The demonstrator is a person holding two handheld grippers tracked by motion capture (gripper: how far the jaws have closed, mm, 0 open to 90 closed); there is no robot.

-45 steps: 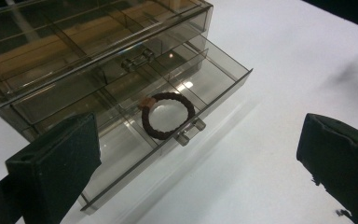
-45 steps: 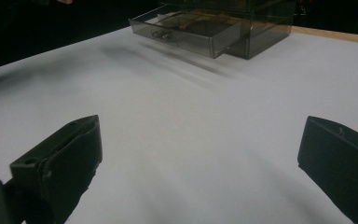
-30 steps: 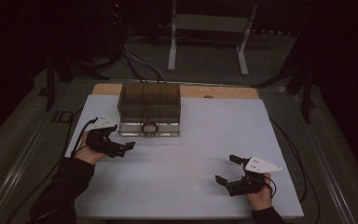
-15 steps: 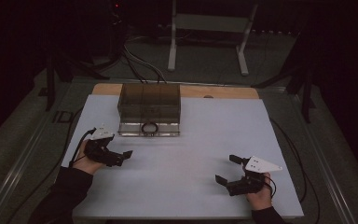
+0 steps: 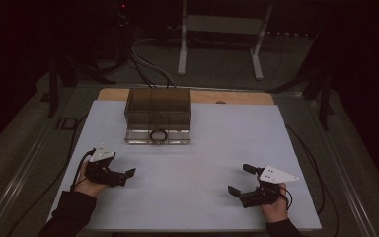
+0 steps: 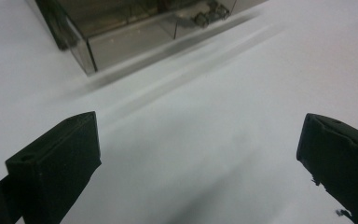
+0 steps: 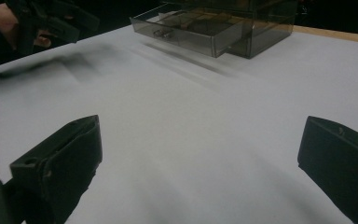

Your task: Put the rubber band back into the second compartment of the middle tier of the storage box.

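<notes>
A smoky clear drawer box (image 5: 158, 111) stands at the back left of the white table sheet (image 5: 217, 143). Its lowest drawer (image 5: 158, 136) is pulled out a little and has a ring handle. My left gripper (image 5: 127, 177) rests low over the near left of the sheet, open and holding nothing. In the left gripper view its jaws (image 6: 200, 149) stand wide apart, with the box (image 6: 121, 28) ahead. My right gripper (image 5: 239, 178) hovers at the near right, open and empty. The right gripper view looks past its jaws (image 7: 200, 154) to the drawer box (image 7: 223, 25) and the left gripper (image 7: 51, 23).
A wooden board edge (image 5: 237, 97) shows behind the sheet. Beyond the table stand a white frame (image 5: 222, 29), dark stands and floor cables (image 5: 143, 64). Each gripper trails a black cable (image 5: 306, 153) along the table's sides. Bare sheet lies between the two grippers.
My left gripper has drawn back from the front of the drawer box toward the near edge. The right gripper has stayed where it was.
</notes>
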